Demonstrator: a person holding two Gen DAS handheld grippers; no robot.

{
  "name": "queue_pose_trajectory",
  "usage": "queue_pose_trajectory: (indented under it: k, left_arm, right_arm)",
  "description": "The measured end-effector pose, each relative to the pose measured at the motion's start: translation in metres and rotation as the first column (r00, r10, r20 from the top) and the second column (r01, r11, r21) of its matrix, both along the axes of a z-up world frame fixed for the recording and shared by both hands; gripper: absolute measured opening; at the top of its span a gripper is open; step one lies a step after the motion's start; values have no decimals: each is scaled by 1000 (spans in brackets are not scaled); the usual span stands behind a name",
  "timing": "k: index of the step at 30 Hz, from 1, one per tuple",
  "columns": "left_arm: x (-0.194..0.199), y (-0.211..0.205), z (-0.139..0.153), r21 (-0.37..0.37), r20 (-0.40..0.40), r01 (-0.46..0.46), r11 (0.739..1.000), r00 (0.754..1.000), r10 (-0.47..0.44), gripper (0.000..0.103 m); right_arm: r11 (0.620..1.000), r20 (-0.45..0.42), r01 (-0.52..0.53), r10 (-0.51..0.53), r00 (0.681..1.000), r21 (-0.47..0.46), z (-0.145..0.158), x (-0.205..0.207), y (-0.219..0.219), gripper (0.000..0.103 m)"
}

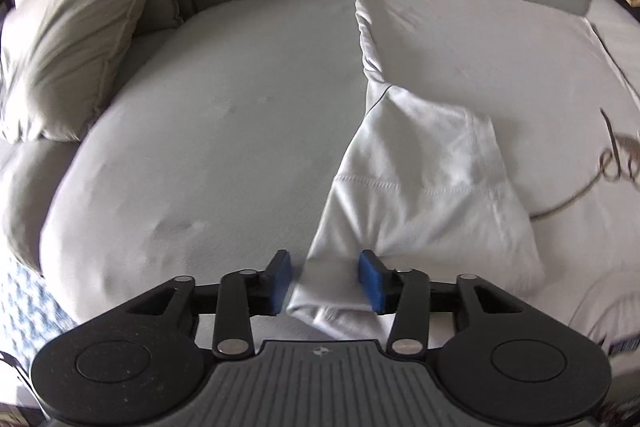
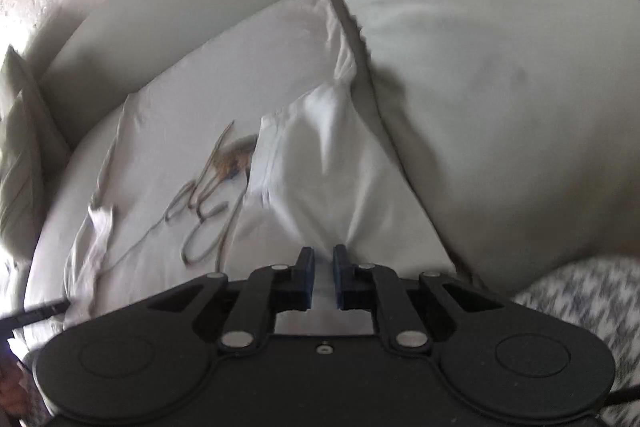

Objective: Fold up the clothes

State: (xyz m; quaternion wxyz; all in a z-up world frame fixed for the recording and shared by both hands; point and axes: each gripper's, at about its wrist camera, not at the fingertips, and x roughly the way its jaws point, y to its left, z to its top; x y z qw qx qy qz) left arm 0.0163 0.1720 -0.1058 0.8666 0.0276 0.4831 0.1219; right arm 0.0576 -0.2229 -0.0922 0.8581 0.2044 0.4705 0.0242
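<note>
Gripping a bunched fold of the white garment point(image 1: 420, 179), the left gripper point(image 1: 326, 283) holds it on the grey sofa point(image 1: 200, 115); the right gripper point(image 2: 323, 277), at 6 o'clock, clamps nearly closed on the same cloth.

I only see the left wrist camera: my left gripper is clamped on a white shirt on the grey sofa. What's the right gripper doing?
Observer: The right gripper has its jaws almost together on a fold of the same white shirt.
Operator: What's beside that fold?
Observer: A large grey cushion lies against the shirt's right edge.
Operator: Is the print covered?
Observer: Partly; the fold overlaps the right end of the looping script print.
</note>
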Motion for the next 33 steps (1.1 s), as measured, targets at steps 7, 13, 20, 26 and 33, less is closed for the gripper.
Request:
queue_pose_trajectory:
  k: [7, 13, 20, 26, 33]
  left_arm:
    - [-30, -13, 19, 50, 173, 47, 998, 983, -55, 42]
    - [1, -44, 10, -93, 141, 177, 980, 976, -163, 48]
    - [9, -69, 14, -124, 91, 293, 948, 955, -283, 48]
    - [-7, -64, 86, -139, 297, 350, 926, 907, -298, 60]
    - [30, -37, 131, -226, 415, 353, 908, 878, -239, 103]
  right_arm:
    - [999, 92, -43, 43, 995, 4, 22, -11, 2, 11]
    - [988, 55, -41, 33, 998, 146, 4, 17, 20, 12]
    - [956, 2, -119, 124, 992, 269, 15, 5, 27, 19]
    - [927, 161, -219, 177, 971, 304, 91, -3, 30, 33]
    - [907, 329, -249, 133, 935, 339, 172, 28, 16, 67]
